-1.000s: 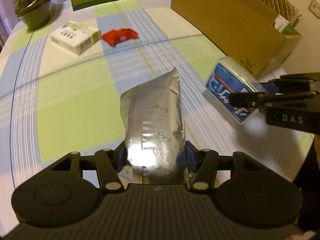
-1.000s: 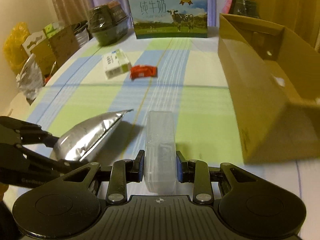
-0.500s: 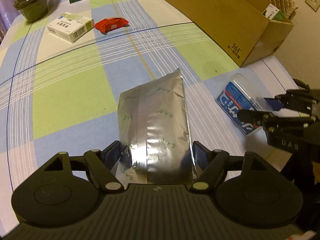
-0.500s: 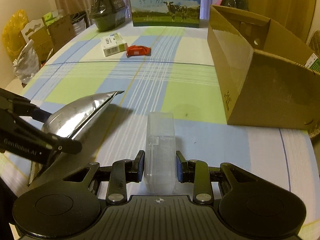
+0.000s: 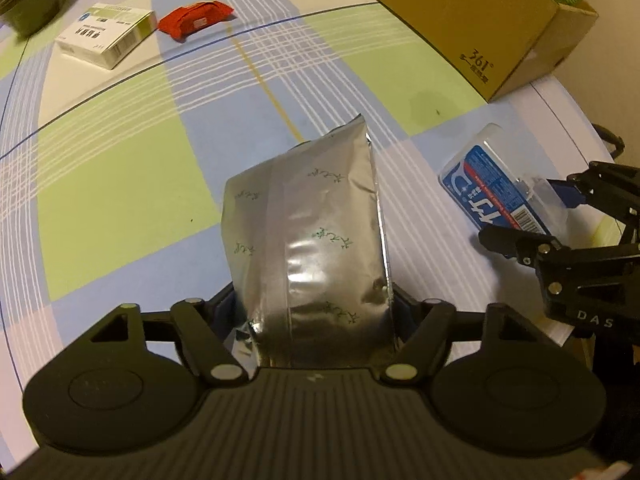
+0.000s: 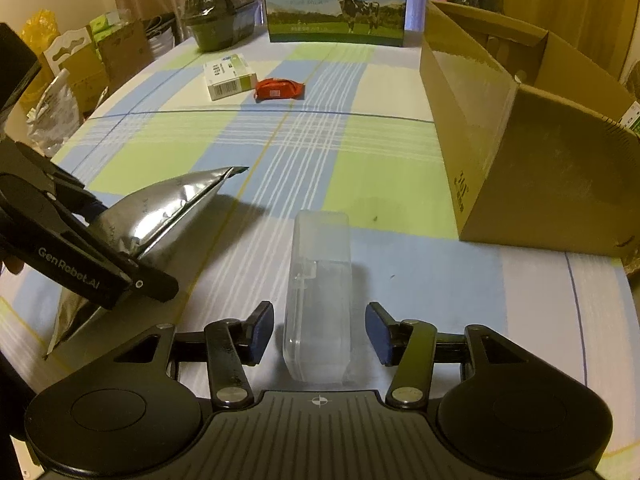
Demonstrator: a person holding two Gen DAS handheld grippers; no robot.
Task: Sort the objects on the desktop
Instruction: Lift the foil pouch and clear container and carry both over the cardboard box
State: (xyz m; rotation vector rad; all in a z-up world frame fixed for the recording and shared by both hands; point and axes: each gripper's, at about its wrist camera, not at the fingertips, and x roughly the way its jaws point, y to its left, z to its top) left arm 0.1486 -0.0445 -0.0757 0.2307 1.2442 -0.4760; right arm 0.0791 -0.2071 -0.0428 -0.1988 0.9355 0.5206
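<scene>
The silver foil pouch [image 5: 308, 236] was pinched between the fingers of the left gripper [image 5: 316, 312], tilted above the checked tablecloth [image 5: 120, 184]. The clear plastic case [image 6: 318, 292] lay on the cloth between the spread fingers of the right gripper [image 6: 318, 332], with a gap on each side. The open cardboard box [image 6: 520, 152] stood to the right near the table edge. A white carton [image 6: 228, 76] and a red packet [image 6: 279, 89] lay well apart at the far side, with open cloth between.
</scene>
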